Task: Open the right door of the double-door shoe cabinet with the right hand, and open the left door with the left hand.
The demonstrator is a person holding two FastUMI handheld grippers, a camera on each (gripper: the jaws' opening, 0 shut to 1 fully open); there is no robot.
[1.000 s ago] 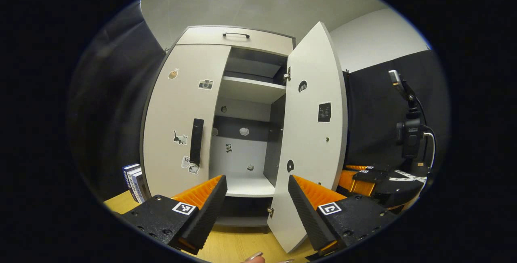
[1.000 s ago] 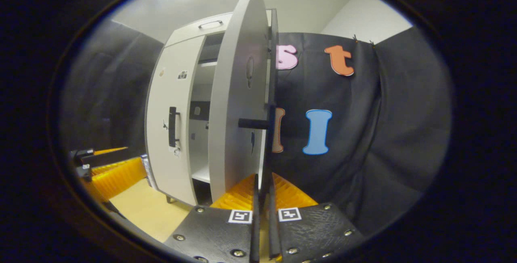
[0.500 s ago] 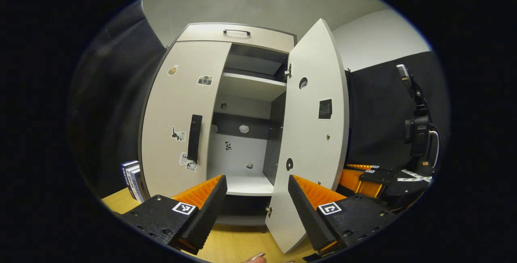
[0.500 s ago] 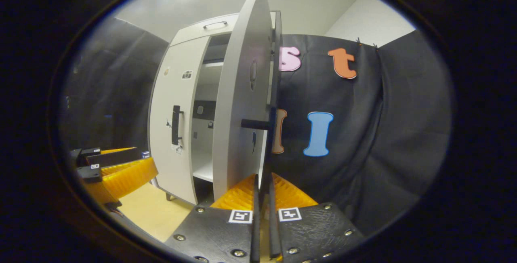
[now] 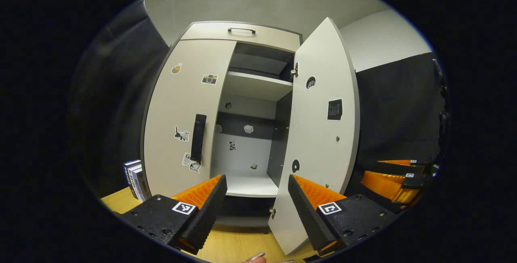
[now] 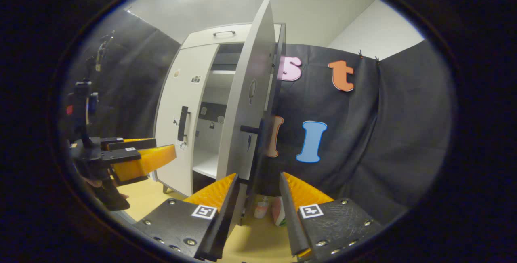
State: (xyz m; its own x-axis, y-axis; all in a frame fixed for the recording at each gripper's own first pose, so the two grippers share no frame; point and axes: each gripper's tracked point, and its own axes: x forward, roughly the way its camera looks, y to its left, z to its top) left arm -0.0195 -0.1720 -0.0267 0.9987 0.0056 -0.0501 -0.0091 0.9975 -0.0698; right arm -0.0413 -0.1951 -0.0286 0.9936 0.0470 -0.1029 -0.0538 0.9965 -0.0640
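Booth floor of pale wood runs under both spread-jawed tools: left gripper [image 5: 255, 206] and right gripper [image 6: 255, 210], neither holding anything. Beyond, the right door [image 5: 319, 133] stands open; the left door [image 5: 181, 117] looks rigid and light, best taken by its vertical handle [image 5: 198, 137]

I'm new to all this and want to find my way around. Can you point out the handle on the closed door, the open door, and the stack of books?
door handle [image 5: 198, 137], left gripper view, middle of the bar
open door [image 5: 323, 133], left gripper view, inner face
books [image 5: 133, 178], left gripper view, spines
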